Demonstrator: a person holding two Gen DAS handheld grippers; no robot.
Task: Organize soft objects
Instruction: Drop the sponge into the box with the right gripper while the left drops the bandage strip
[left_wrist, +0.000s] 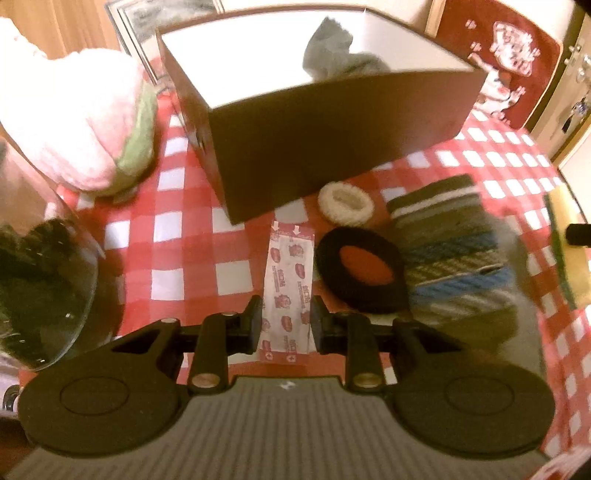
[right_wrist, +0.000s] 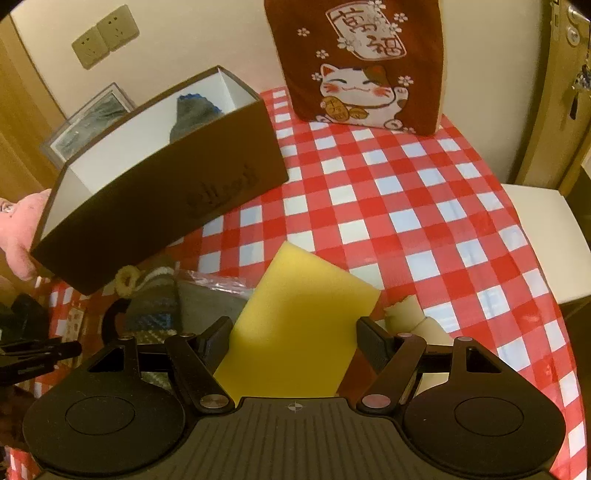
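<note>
My left gripper (left_wrist: 286, 320): fingers clenched on printed bandage strip (left_wrist: 287, 291), worktop (left_wrist: 184, 236) middle | My right gripper (right_wrist: 293, 338): fingers grasping yellow foam sponge block (right_wrist: 299, 317) beside brown box (right_wrist: 177, 192).

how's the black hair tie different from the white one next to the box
The black tie is larger than the white tie and lies nearer the camera. The white tie sits right by the box; the black tie lies farther off, beside the bandage strip. Both are fuzzy rings lying flat on the checked cloth.
</note>
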